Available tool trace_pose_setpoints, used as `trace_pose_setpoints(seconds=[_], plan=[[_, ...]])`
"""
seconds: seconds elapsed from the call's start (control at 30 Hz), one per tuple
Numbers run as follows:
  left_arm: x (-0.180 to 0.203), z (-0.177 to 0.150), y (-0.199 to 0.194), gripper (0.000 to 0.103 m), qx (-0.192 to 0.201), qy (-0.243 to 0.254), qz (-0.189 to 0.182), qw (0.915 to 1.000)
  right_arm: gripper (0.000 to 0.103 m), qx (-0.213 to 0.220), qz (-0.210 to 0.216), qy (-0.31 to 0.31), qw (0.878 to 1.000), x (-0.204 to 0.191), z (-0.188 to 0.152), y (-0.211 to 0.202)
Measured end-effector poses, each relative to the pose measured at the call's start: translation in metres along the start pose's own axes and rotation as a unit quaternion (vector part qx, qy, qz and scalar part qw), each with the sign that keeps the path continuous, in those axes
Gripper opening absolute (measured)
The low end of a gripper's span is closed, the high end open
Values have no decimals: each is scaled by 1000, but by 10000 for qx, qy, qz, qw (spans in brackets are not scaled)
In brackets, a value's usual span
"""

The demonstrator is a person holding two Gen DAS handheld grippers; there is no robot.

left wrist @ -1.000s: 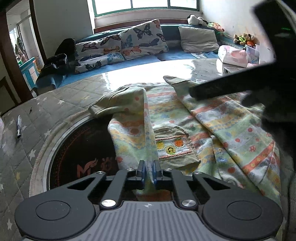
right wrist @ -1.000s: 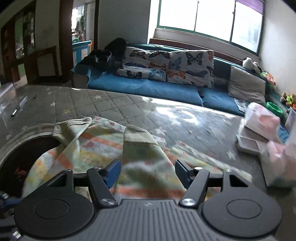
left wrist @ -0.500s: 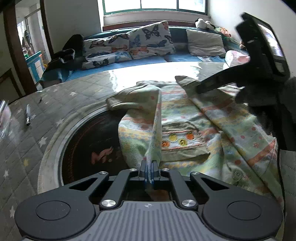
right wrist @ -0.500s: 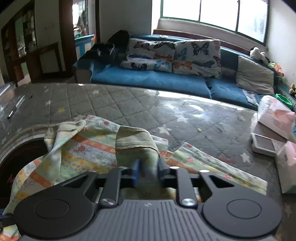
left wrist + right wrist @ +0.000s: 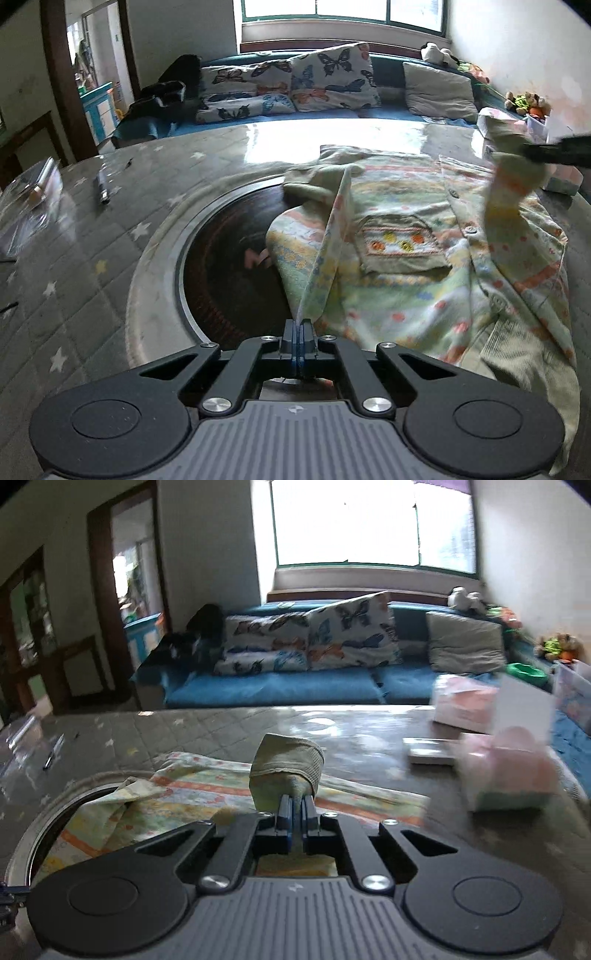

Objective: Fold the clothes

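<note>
A child's pale green shirt (image 5: 413,280) with orange stripes, dots and a chest pocket lies on the grey quilted table (image 5: 110,229), partly over a dark round inset (image 5: 229,266). My left gripper (image 5: 298,326) is shut on the shirt's left edge, which rises taut from the jaws. My right gripper (image 5: 295,805) is shut on the right sleeve near its olive cuff (image 5: 288,760) and holds it up above the shirt (image 5: 192,797). In the left wrist view the right gripper (image 5: 546,151) shows as a dark bar at the right edge with the lifted sleeve hanging from it.
A pen (image 5: 101,186) and a clear plastic pack (image 5: 29,192) lie on the table's left. Pink tissue packs (image 5: 506,768) and a flat white box (image 5: 430,755) sit at the right. A blue sofa (image 5: 280,686) with butterfly cushions stands behind the table.
My right gripper closed on the sleeve and lifted it. My left gripper tightened on the shirt's edge and pulled it up and back, stretching the cloth.
</note>
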State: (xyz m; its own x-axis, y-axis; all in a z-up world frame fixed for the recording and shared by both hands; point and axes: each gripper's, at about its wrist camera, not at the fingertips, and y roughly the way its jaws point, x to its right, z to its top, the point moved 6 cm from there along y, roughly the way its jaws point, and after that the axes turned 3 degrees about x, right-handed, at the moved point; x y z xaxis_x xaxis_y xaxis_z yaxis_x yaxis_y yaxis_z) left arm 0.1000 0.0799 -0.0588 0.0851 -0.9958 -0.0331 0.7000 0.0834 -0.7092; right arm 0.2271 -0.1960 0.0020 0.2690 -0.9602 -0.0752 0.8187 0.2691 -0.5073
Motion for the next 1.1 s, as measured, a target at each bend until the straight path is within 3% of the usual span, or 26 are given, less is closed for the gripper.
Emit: trace_pose_setpoints(seconds=[0.3,0.73,0.93,1.1], plan=[[-12,-21,-25,1,-94,-225,-1,9997,4,309,-682,653,9951,68,-34,-89],[-18,-48,-47,2,-333,-320,-101,9989,5,-242,-1762,1671,9698,154,-125,-140],[-19,-47,-48,7,-355,-267,-164,9989,10,-292,-2155,1519,9642,160,-126,-145],[-20,-47,-50,9,-338,-217,-164,9991,16,0,-2410,1381,9606,160,-114,-158]])
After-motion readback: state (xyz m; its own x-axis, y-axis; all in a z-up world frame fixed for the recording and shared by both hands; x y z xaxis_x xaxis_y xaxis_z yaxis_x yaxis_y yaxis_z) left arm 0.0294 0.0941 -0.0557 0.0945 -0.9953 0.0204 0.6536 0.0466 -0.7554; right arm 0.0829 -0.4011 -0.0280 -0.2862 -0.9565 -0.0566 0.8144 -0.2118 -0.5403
